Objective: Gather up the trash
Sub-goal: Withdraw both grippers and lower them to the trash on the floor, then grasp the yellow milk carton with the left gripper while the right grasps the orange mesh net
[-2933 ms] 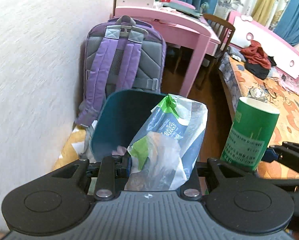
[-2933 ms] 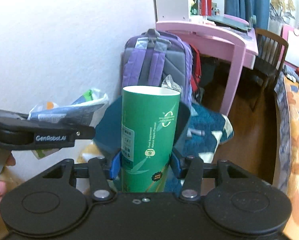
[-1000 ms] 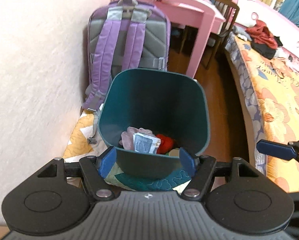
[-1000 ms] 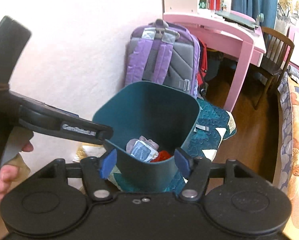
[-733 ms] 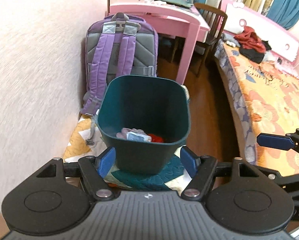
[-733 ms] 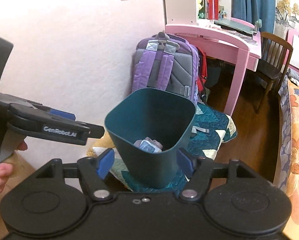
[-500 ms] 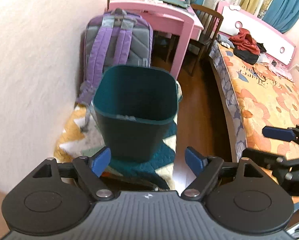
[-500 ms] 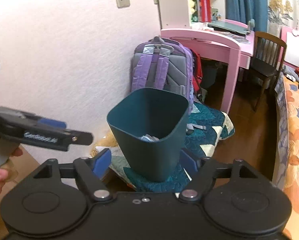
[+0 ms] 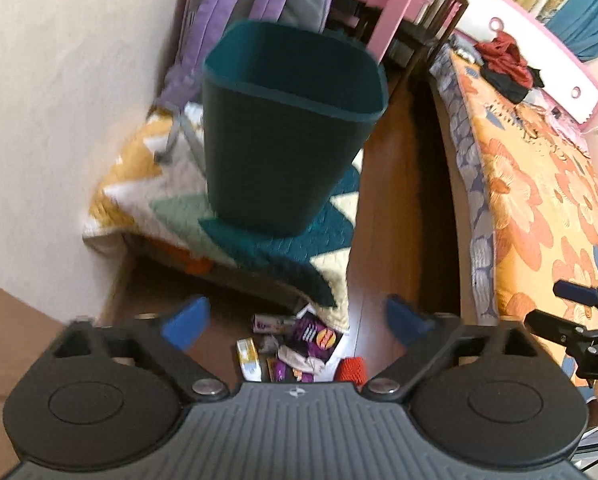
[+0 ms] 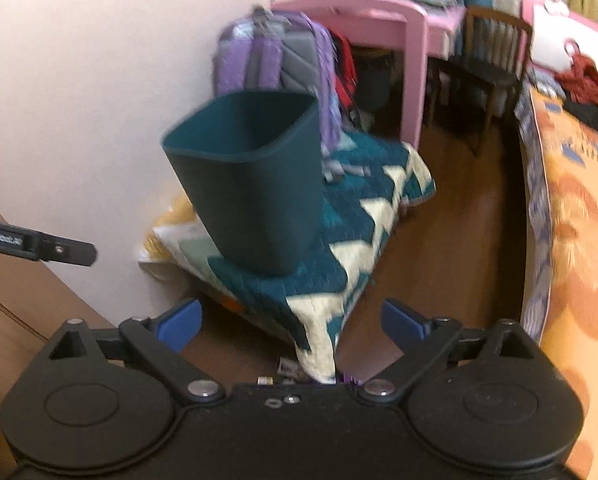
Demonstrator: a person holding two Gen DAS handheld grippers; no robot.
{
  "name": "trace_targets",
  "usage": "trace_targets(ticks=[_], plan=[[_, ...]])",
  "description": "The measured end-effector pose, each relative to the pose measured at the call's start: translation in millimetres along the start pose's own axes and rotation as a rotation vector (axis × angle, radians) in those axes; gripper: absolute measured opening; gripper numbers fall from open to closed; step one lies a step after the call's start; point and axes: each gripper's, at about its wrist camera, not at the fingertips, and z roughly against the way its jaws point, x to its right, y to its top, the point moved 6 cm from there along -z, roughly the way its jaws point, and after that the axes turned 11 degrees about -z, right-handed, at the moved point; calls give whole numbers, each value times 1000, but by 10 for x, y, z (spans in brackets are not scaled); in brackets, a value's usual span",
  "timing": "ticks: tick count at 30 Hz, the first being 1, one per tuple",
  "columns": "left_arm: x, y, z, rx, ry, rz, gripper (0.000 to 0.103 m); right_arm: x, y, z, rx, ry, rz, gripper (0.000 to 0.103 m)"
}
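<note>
A dark teal trash bin point(image 9: 287, 128) stands on a quilted bench; it also shows in the right wrist view point(image 10: 255, 184). Its inside is hidden from here. Several small wrappers point(image 9: 295, 344) and a red mesh piece point(image 9: 351, 368) lie on the wooden floor below the bench edge. My left gripper point(image 9: 297, 318) is open and empty, low above that litter. My right gripper point(image 10: 291, 320) is open and empty, in front of the bench; its tip shows in the left wrist view point(image 9: 571, 292). A few wrappers point(image 10: 287, 368) peek out at the quilt corner.
A teal, cream and yellow quilt point(image 9: 259, 236) hangs off the bench. A purple backpack point(image 10: 275, 56) leans behind the bin by the wall. A pink desk point(image 10: 379, 16) and dark chair point(image 10: 487, 60) stand farther back. A bed with an orange floral cover point(image 9: 547, 184) runs along the right.
Both grippers dropped the snack bag and the green cup in the bin, then pulled back and sank low. The floor litter under the bench has come into view.
</note>
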Motion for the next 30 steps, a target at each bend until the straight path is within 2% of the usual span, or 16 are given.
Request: trace_targets(ticks=[3,8,10,12,20,30], plan=[[-47,-205,-301,-51,-3,26,103,173,-224,-250,-33,-13,-35,98],[-158,-605,-1031,-145,2,72,103,480,-629,-725,-74,-54,-78,98],[-185,-762,-1352,-175,20,62,103,611,-812,-933,-97,-72,-96,98],[-186,-952,-1728,-210,53,28,103,766,-1016,-1197,-118,-97,-116,98],[-210,-1616,-3159,-287,88,-2,103,1391,-1900,-2352,-240,-176,-194,98],[-334,-2498,-4753,-388,141,19,103,2081,-3004,-3733,-345,-290,-253,94]])
